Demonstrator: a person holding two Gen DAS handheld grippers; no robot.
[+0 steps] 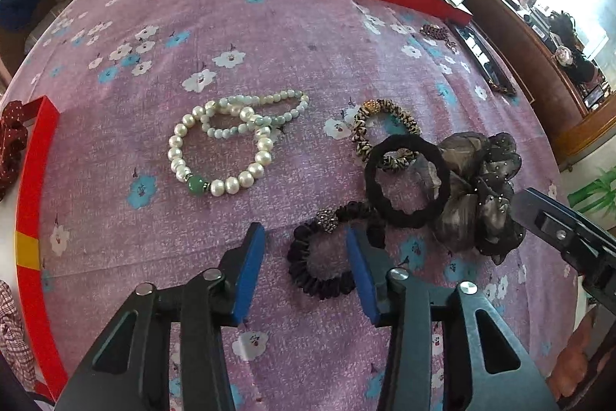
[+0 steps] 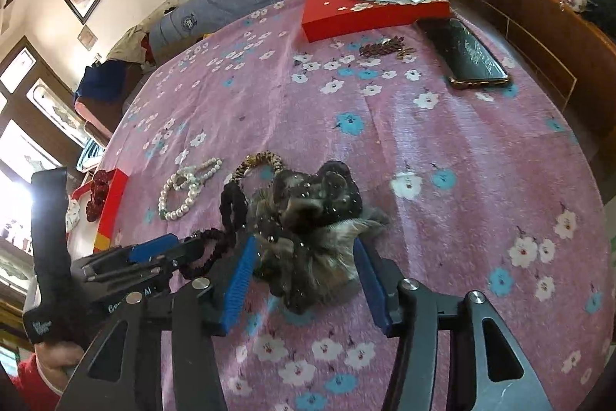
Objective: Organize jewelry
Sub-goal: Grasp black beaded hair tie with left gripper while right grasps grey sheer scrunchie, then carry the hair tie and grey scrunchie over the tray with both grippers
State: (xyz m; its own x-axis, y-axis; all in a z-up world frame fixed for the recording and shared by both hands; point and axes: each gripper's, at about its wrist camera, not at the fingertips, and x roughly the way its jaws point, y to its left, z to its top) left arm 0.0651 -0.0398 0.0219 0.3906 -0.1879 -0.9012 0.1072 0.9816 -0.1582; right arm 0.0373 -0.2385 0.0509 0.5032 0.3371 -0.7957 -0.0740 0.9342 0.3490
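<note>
Honestly, the open left gripper (image 1: 306,249) straddles only one side of the dark ruffled scrunchie (image 1: 319,270), so closing could snag cloth. Rightwards, the right gripper (image 2: 306,259), jaws apart, brackets the gauzy sequined hair flower (image 2: 308,230); its black band (image 1: 407,180) overlaps the leopard bracelet (image 1: 385,126) and may drag it.

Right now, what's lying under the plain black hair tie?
The plain black hair tie overlaps the near end of the leopard-print bracelet, visible through its ring. Its right edge touches the grey gauze flower scrunchie. Whatever the band itself covers is hidden.
</note>
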